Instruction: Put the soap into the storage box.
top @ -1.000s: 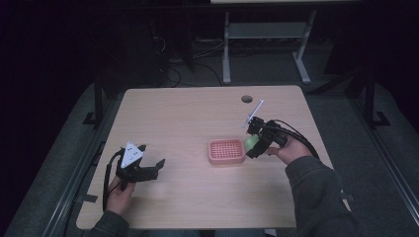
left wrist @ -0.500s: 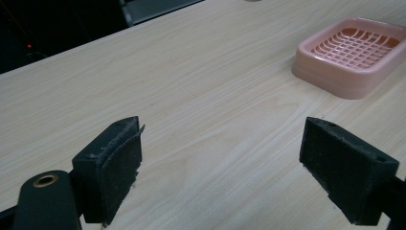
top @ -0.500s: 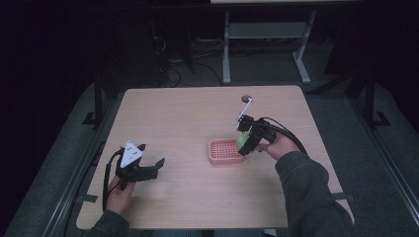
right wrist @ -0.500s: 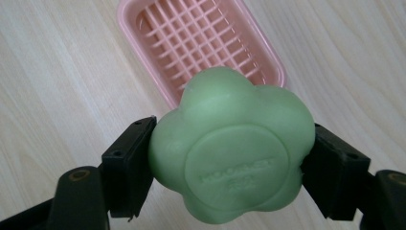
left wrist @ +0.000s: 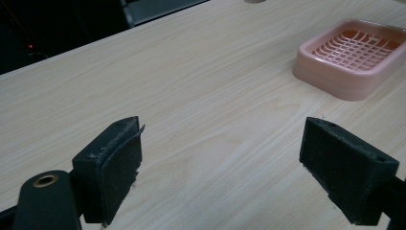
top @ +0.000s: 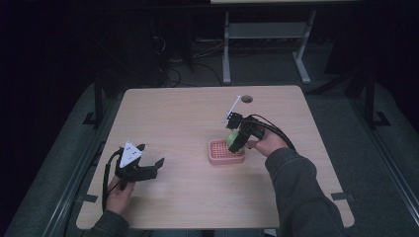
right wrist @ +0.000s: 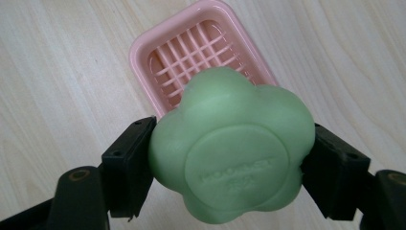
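Spanning a dark room, the pale wood table (top: 188,113) carries a pink tray (top: 223,153), left hand-held gripper (top: 148,170) spread wide, right hand-held gripper (top: 236,140) clamping green soap (right wrist: 232,148).

I see a pale, matt wood-grain desk (left wrist: 201,96), a glossy pink plastic soap dish (left wrist: 352,55), and a smooth, waxy green soap (right wrist: 230,148).

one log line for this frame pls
right gripper: shut on green soap, above pink soap dish | left gripper: open, empty, over table

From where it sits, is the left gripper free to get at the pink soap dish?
Probably yes: the left gripper is open and bare tabletop lies between it and the pink soap dish, though the right gripper holds green soap above the dish.
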`<act>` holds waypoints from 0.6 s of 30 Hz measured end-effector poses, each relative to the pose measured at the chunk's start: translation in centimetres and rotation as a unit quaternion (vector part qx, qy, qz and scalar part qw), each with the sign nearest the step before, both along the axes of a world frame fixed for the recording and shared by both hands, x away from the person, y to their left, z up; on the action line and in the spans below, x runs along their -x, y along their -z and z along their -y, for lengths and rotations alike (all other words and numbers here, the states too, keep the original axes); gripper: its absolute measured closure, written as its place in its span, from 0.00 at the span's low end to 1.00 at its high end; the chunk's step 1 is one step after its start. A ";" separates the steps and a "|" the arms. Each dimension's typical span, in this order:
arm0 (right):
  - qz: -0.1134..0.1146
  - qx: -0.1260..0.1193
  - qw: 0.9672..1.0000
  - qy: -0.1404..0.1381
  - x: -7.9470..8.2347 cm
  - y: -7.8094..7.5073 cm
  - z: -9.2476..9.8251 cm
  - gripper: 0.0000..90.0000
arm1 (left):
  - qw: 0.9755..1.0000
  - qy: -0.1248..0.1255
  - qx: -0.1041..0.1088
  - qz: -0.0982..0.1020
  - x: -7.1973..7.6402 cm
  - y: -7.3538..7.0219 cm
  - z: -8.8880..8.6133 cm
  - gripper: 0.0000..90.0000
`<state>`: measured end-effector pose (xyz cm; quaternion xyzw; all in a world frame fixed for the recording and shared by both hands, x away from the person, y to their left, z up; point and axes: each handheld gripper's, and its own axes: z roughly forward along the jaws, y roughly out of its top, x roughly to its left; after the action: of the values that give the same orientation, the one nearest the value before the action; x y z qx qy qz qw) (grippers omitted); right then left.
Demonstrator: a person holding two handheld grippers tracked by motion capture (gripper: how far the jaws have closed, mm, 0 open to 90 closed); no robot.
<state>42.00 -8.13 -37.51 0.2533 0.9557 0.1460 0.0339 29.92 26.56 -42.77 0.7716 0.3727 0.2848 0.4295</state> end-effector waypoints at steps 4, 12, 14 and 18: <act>-0.007 0.009 1.000 -0.003 -0.2 0.6 -0.5 0.29 | 1.000 0.001 0.002 0.000 0.0 0.0 0.0 0.16; -0.012 0.016 1.000 -0.008 -0.6 1.3 -1.4 0.29 | 1.000 0.002 0.001 -0.001 0.0 0.0 0.1 0.16; -0.013 0.018 1.000 -0.009 -0.7 1.5 -1.7 0.29 | 1.000 0.001 0.000 0.000 0.0 0.0 0.1 0.16; -0.018 0.020 1.000 -0.010 -0.8 1.8 -2.2 0.29 | 1.000 0.000 0.002 0.001 0.0 0.0 0.0 0.16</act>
<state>42.81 -5.96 -39.35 0.2451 0.9616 0.1221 0.0201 29.92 26.57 -42.76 0.7705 0.3731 0.2847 0.4314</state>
